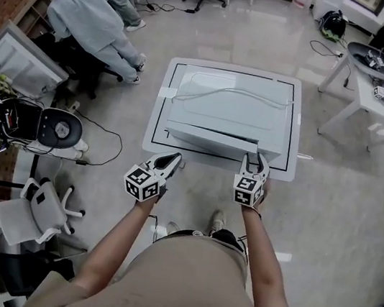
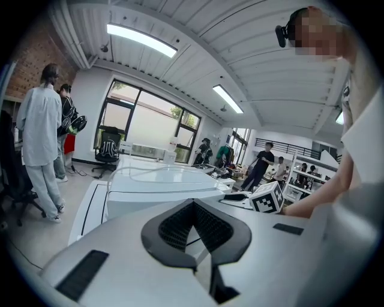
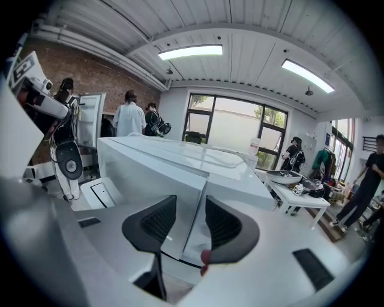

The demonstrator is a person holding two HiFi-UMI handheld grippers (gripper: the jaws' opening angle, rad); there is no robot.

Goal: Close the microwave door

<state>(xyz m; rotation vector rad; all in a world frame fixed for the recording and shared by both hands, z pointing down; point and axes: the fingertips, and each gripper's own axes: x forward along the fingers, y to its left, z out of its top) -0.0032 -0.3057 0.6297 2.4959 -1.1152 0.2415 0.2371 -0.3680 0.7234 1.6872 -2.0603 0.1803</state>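
Fingers (image 3: 157, 223) of my right gripper (image 3: 191, 202) stand apart at the microwave door (image 1: 212, 140).
Its edge lies between them; left gripper (image 2: 193, 207) pinched together, well clear.

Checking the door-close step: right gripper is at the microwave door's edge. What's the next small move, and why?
Probably nudge the right gripper forward to press the microwave door toward the body. Its jaws stand apart astride the door's free edge, and in the head view the door looks slightly ajar. The left gripper is shut, off to the side.
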